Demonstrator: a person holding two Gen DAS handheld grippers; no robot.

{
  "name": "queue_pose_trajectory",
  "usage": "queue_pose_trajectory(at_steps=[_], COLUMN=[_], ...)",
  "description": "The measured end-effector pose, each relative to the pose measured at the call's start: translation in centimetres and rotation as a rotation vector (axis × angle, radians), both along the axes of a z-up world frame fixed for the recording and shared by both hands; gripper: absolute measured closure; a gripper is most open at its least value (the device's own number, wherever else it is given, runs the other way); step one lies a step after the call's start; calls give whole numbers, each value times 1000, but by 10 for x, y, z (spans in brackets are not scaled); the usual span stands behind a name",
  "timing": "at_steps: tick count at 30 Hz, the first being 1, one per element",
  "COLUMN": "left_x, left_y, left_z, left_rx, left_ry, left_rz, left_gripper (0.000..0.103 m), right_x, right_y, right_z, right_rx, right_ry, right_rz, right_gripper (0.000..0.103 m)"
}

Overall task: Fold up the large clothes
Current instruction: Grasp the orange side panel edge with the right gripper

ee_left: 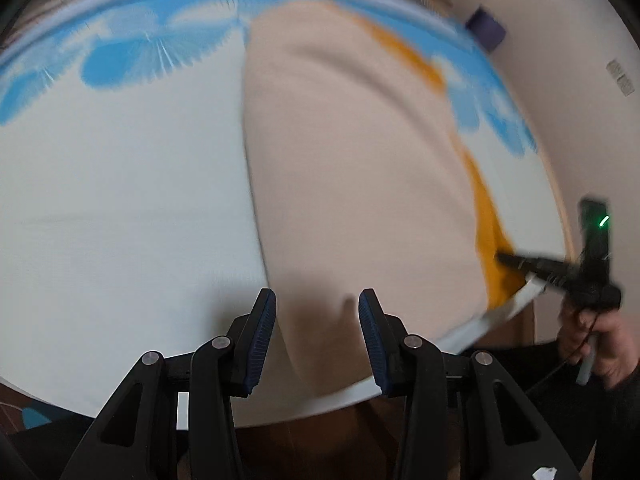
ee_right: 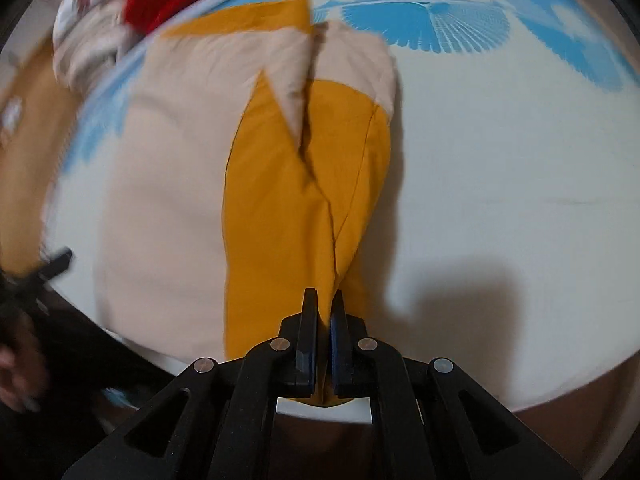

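light: bright, even | shadows: soft | blur: motion smear, both views | edges: fisheye bending, dark corners

The left gripper (ee_left: pixel 317 336) hangs at six o'clock with its fingers (ee_left: pixel 262 334) spread wide and nothing between them, just above the near edge of a beige garment (ee_left: pixel 352 168). The garment lies flat on a white sheet with blue fan prints (ee_left: pixel 120 184), a mustard-yellow strip (ee_left: pixel 490 232) along its three o'clock side. At four o'clock the right gripper (ee_left: pixel 504 258) touches that yellow strip, gripped by a hand (ee_left: pixel 600 340).
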State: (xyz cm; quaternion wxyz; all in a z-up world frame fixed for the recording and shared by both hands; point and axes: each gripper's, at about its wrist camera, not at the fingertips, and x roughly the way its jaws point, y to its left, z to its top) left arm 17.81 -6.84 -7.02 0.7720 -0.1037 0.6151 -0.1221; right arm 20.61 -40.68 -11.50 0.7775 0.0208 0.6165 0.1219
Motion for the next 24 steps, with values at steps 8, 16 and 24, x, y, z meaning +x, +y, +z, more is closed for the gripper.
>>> queue_pose_trajectory(at_steps=[8,16,24], left_x=[-1,-4,5], left_y=[-14,-19,-12], left_z=[-31,-17,2], left_rx=[126,178,191], left_ry=[89,37,-54], left_rz=[-40,-31,9], left_gripper=[60,63,63], right_x=[4,11,62], right_y=[-1,-6,0], right_z=[-2,45,76], right_rx=[-32,-71,103], right_ry=[-5,-195,-357], right_rz=[-10,-45,-152], right_gripper=[98,80,48])
